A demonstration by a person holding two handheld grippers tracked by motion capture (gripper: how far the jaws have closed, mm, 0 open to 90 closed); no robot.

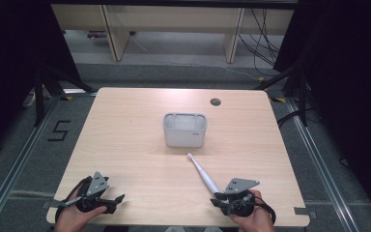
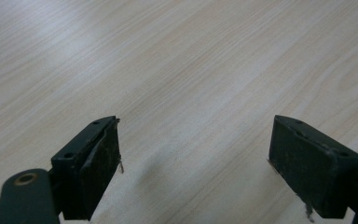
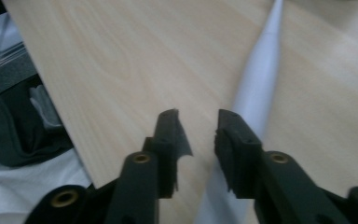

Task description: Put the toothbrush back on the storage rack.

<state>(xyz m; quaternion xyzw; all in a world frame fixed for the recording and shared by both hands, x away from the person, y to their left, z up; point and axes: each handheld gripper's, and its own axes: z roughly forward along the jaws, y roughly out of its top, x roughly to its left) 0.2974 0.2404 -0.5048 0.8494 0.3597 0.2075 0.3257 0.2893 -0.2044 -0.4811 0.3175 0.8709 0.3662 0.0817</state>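
A white electric toothbrush lies flat on the wooden table, its head pointing toward a grey multi-compartment holder at the table's middle. My right gripper sits at the handle end near the front edge. In the right gripper view its jaws stand a little apart, and the white handle runs under the right jaw without being pinched. My left gripper rests at the front left. Its jaws are spread wide over bare wood with nothing between them.
A round cable hole sits near the table's far edge. The table's front edge runs close beside the right gripper, with dark cloth below it. Beyond the table are a grey floor and desk legs.
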